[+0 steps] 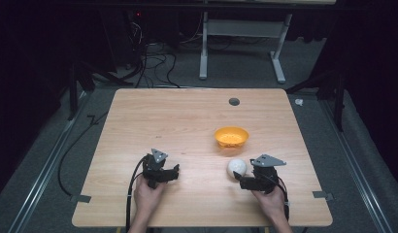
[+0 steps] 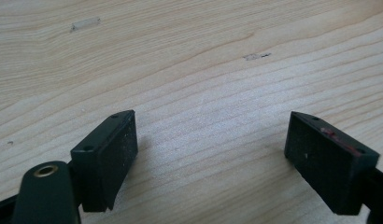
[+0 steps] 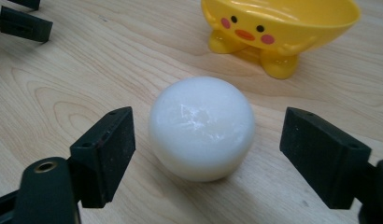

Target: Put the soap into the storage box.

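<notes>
- Right hand-held gripper (image 1: 237,176): held low over the bench (image 1: 187,126) in the person's right hand (image 1: 273,201), pointing at the white ball. Jaws apart, one on either side of the ball with a clear gap at each pad, so nothing is clamped. No earlier picture is at hand to say more of the jaws. The straddling stance reads as the step just around a grasp or a release of the ball.
- White ball (image 3: 201,127): a smooth, glossy white rounded lump, resting on the bench directly between the right hand-held gripper's jaws, touching neither pad. Its underside looks slightly flattened, which would explain why it sits still without rolling. In the high view it lies just ahead of the right hand-held gripper's tips (image 1: 237,168).
- Yellow bowl (image 3: 278,23): a chick-faced bowl on small feet, standing upright beyond the ball, straight ahead of the right hand-held gripper, near the ball but apart from it. The high view shows a lighter, grainy patch inside (image 1: 231,137); what it is cannot be told. Standing this close in line, it is likely the ball's source or destination.
- Left hand-held gripper (image 1: 176,171): held in the left hand (image 1: 147,194), well off to the side of the right hand-held gripper. Jaws wide apart, bare wood between them, nothing held. It appears parked clear of the work so the right side has free room.
- Bench: pale wood-grain top, carrying the ball and bowl; a small round hole (image 1: 234,101) lies far beyond both hand-held grippers.
</notes>
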Tool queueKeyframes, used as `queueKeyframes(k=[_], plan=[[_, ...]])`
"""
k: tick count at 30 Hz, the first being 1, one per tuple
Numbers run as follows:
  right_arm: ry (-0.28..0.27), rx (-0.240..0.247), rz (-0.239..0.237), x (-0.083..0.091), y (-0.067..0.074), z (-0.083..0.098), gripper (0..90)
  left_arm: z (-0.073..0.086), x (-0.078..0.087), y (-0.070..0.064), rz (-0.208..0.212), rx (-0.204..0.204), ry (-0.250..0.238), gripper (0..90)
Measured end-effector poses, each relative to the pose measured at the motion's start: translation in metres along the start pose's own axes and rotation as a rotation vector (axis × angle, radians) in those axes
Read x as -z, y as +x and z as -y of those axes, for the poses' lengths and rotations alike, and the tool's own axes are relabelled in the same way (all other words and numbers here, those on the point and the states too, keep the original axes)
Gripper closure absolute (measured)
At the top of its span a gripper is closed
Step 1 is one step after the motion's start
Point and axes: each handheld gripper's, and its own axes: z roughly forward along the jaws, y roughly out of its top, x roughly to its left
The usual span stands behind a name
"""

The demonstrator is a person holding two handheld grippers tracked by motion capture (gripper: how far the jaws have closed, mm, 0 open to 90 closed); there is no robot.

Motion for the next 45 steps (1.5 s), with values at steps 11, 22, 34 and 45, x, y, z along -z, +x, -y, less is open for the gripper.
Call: queueKeyframes(k=[11, 22, 34, 45], plan=[[0.038, 0.008, -0.006, -0.018, 0.008, -0.005, 14.5, 0.0, 0.0, 0.0, 0.0, 0.0, 0.0, 17.6], [0.059, -0.009, 0.008, -0.03, 0.007, -0.007, 13.7, 0.0, 0.0, 0.0, 0.0, 0.0, 0.0, 17.6], [0.068, -0.004, 0.037, -0.036, 0.009, -0.006, 18.4, 0.0, 0.0, 0.0, 0.0, 0.0, 0.0, 17.6], [0.069, -0.001, 0.028, -0.039, 0.008, -0.005, 23.5, 0.0, 0.0, 0.0, 0.003, -0.001, 0.002, 17.5]])
